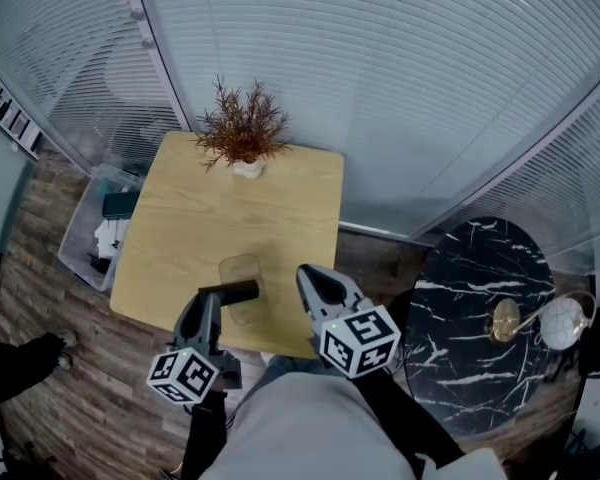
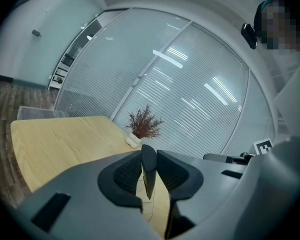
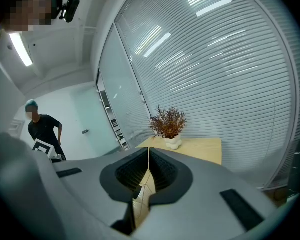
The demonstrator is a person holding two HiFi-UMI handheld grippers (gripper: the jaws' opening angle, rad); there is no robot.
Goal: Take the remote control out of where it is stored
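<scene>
Item under inspection: one remote control. It is a slim, plain black bar. In the head view it lies level, its long axis running left to right. In the left gripper view it presents edge-on as a thin dark blade.

Location: the remote control is clamped at one end in the left gripper, with its free end pointing towards the person's right. It sits over the near part of a clear plastic holder, which stands on the wooden table near the table's front edge. Whether the remote touches the holder cannot be determined.

Left gripper: both pads press on the remote's flat sides.

Right gripper: the jaws are brought together with nothing between them, as its own view confirms. It is just to the right of the holder, over the table's near edge.

Count:
- Remote controls: one.
- Clear holders: one.
- Grippers: two.
- Tables: two, the wooden one and a round black marble table to its right.
- Potted plants: one, with reddish-brown twigs in a white pot, at the far edge of the wooden table.
- Lamps: one, with a gold base and white globe, on the marble table.
- Storage bins: one, clear, on the floor left of the wooden table.
- Bystanders: one, in dark clothing, seen in the right gripper view.
</scene>
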